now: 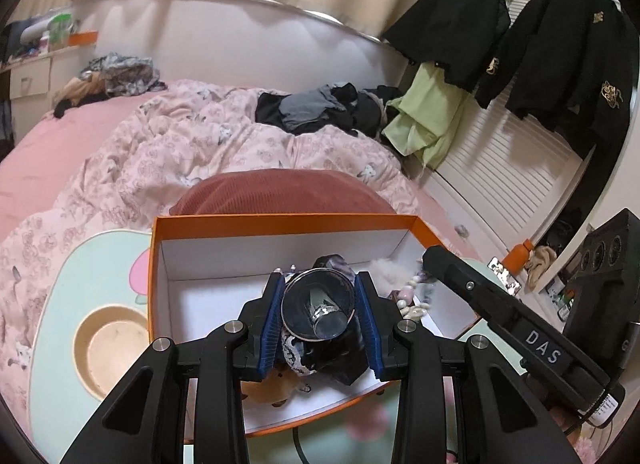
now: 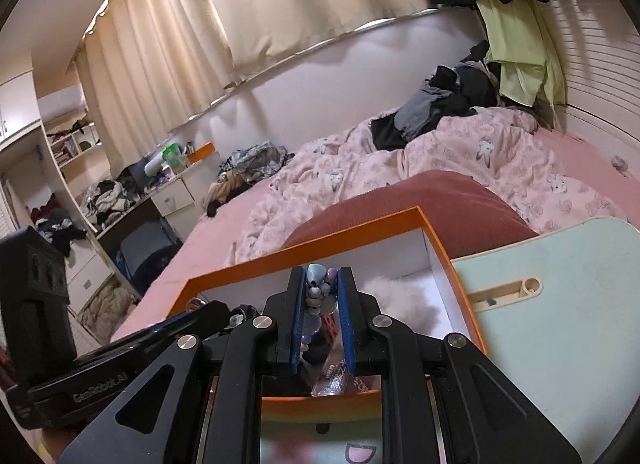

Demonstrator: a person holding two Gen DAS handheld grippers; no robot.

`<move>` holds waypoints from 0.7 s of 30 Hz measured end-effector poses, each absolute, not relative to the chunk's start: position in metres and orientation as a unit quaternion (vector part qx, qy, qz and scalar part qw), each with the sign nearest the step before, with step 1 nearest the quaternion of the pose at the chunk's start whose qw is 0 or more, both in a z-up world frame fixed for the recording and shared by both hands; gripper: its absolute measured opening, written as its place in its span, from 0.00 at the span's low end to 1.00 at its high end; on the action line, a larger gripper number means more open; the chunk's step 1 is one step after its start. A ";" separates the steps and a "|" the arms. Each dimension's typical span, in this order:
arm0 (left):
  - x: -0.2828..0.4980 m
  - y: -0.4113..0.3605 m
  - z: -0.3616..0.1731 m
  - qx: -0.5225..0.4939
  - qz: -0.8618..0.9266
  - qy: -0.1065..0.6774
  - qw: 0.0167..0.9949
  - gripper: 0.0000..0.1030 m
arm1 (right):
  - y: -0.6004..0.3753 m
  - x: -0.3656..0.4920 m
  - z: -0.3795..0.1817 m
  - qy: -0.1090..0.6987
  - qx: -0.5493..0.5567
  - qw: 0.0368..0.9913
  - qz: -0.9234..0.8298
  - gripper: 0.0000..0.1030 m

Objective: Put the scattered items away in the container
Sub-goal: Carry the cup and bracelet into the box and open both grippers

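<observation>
Over the orange box (image 1: 280,221), the left tongs (image 1: 319,314) clench a dark glass cup (image 1: 318,306); the right tongs (image 2: 319,304) grip a bead string (image 2: 318,288).

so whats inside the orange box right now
Inside the orange box: a white fluffy item, a bead string and a tan plush. The left gripper and its glass cup hide the middle.

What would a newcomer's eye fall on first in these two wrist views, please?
Most likely the orange box with its white inside, sitting on the pale green tray table over the pink bed. Above it the left gripper clamps a shiny glass cup, mouth toward the camera, while the right gripper pinches a string of pastel beads over the same box.
</observation>
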State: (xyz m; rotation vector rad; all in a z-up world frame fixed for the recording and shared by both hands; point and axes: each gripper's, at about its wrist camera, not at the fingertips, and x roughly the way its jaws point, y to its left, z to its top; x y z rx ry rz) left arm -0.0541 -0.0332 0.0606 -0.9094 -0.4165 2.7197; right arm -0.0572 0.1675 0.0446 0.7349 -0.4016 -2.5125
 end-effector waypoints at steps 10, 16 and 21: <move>-0.043 -0.047 0.067 -0.279 0.937 -0.172 0.118 0.73 | 0.190 -0.045 0.054 -0.211 0.234 0.226 -0.922 0.59; -0.035 -0.058 0.076 -0.290 0.931 -0.184 0.120 0.76 | 0.201 -0.031 0.065 -0.207 0.250 0.226 -0.919 0.59; -0.016 -0.051 0.084 -0.320 0.924 -0.154 0.144 0.79 | 0.207 -0.011 0.067 -0.178 0.294 0.243 -0.907 0.59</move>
